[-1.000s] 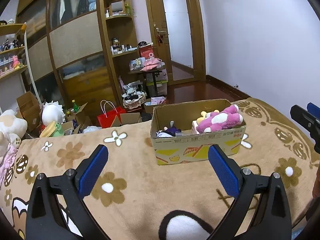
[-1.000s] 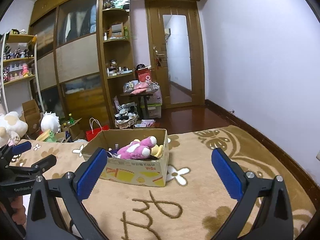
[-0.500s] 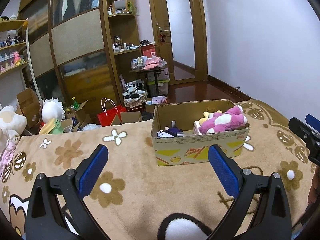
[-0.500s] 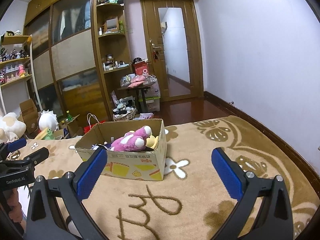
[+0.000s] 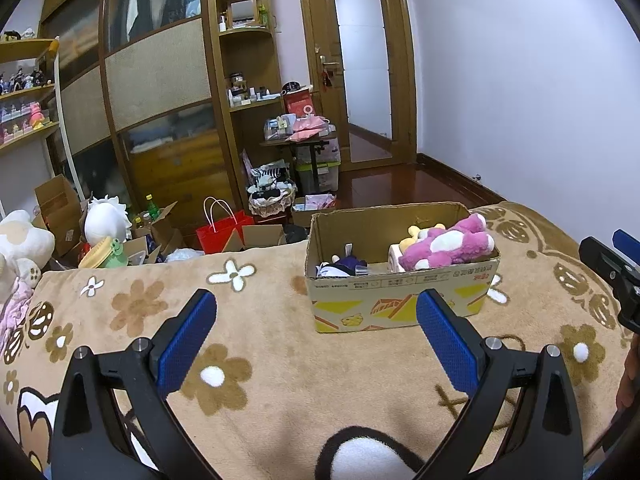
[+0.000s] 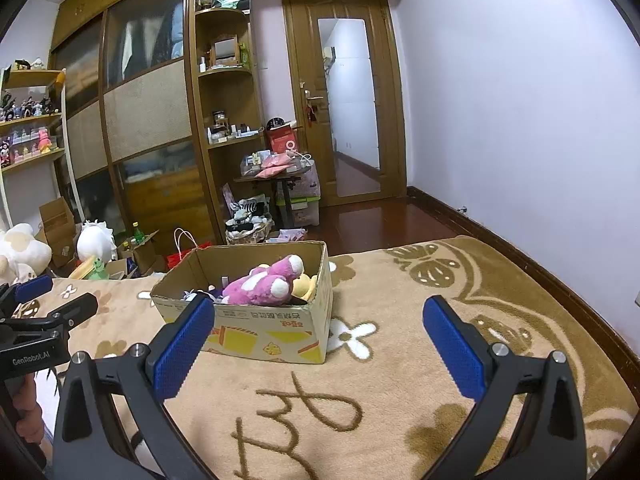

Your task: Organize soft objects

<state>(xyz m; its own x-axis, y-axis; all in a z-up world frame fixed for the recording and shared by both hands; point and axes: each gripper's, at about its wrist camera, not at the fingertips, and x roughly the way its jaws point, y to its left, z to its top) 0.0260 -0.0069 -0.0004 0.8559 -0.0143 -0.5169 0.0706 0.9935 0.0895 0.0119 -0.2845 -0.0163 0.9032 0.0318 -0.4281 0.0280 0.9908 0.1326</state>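
Plush toys are my concern: both my left gripper (image 5: pixel 316 336) and right gripper (image 6: pixel 318 344) hang spread and empty, while the pink plush (image 5: pixel 444 246), at one o'clock in the cardboard box (image 5: pixel 400 300), looks light and squashy, best pinched mid-body.

One cardboard box (image 5: pixel 404 284) on one brown flowered blanket (image 5: pixel 260 364). Inside: one pink plush (image 5: pixel 446 246), one yellow plush (image 5: pixel 416 234) (mostly hidden), one dark toy (image 5: pixel 346 266). Two grippers: left gripper (image 5: pixel 316 320), right gripper (image 6: pixel 318 328). One red bag (image 5: pixel 220 234) beyond.
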